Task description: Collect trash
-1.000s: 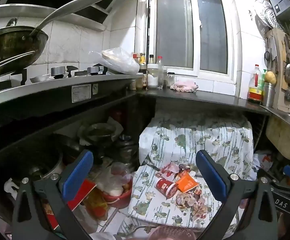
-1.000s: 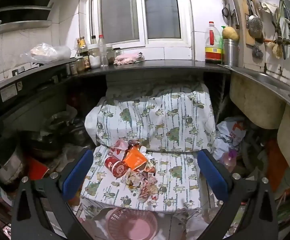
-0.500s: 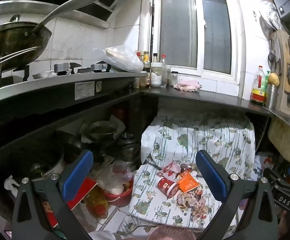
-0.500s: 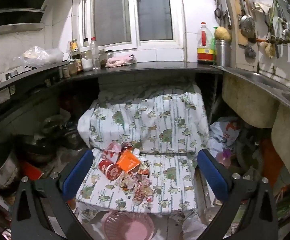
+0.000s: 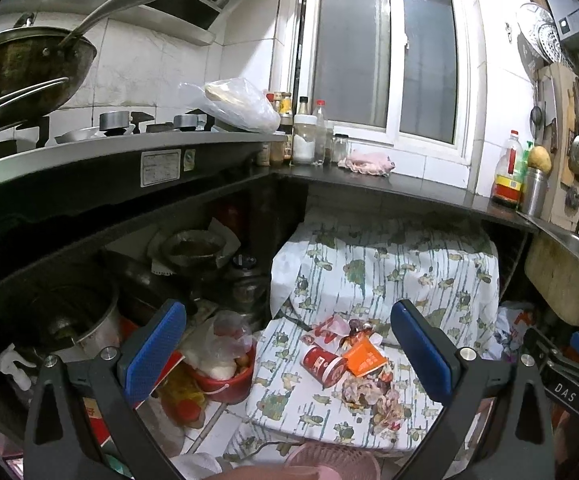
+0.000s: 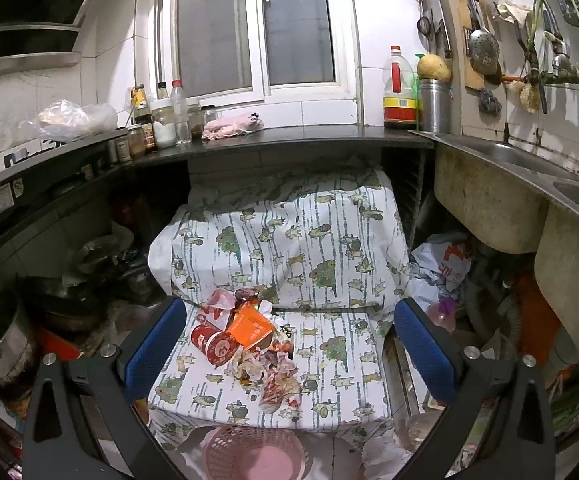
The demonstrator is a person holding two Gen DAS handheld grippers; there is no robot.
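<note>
The left gripper hangs with its 2 blue pads spread wide and nothing between them. The right gripper is spread just as wide and equally empty.

Ahead of and below both grippers lies the trash pile, on a patterned cloth draped over a low surface under the counter. In it, a red can lies on its side, touching an orange carton; crumpled wrappers spread out on the near side of the 2. From the left gripper the red can sits between the pads, nearer the right one.

A pink mesh basket stands directly beneath the right gripper, in front of the cloth; its inside shows pink, and what it holds cannot be made out. The left view catches only its rim.

Only the left view shows a red bowl below its left pad, filled with a plastic bag and some rounded pieces, plus a wok up on the stove. Only the right view shows the steel sink off to the right, and a white plastic bag underneath it.
</note>
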